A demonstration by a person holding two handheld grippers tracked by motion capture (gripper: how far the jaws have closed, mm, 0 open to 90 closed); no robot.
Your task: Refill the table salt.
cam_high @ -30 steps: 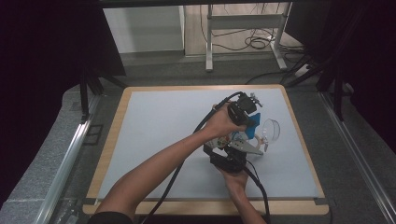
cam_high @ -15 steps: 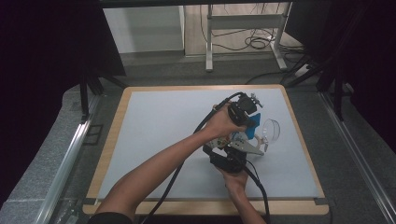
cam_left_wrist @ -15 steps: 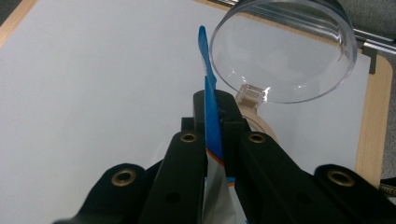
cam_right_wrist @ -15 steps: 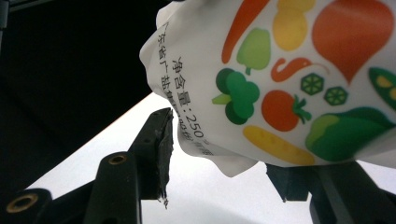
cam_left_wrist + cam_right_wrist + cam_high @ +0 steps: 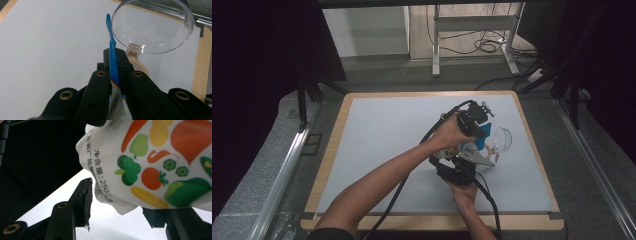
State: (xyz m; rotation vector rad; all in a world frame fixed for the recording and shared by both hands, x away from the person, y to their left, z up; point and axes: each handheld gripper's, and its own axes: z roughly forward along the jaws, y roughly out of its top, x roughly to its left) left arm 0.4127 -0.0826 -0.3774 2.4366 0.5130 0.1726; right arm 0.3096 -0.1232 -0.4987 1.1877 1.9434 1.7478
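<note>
Pouch point(image 5: 160, 165): soft printed bag with vegetable pictures and a blue top edge point(image 5: 113, 57), held up off the table point(image 5: 377, 130) between both tools, right of centre in the high view.
Left tool point(image 5: 114, 58): pressed together, pinching the blue top edge of the pouch; edge stands thin and upright between the pads.
Right tool point(image 5: 117, 202): about half spread around the lower pouch; left pad point(image 5: 88, 200) just off the crumpled film, right pad hidden under the bag, so grip hard to confirm.
Lid point(image 5: 152, 26): clear round plastic, at 1 o'clock from the left tool, just beyond the blue edge, on the table by a beige ring point(image 5: 138, 63).
Handling: likely light, limp and slick; film creases and could slide out of a loose pinch; contents probably shift when tilted.
Hold: flat sealed blue edge best, stiffest part; second grip low at the bottom corner, gently.
</note>
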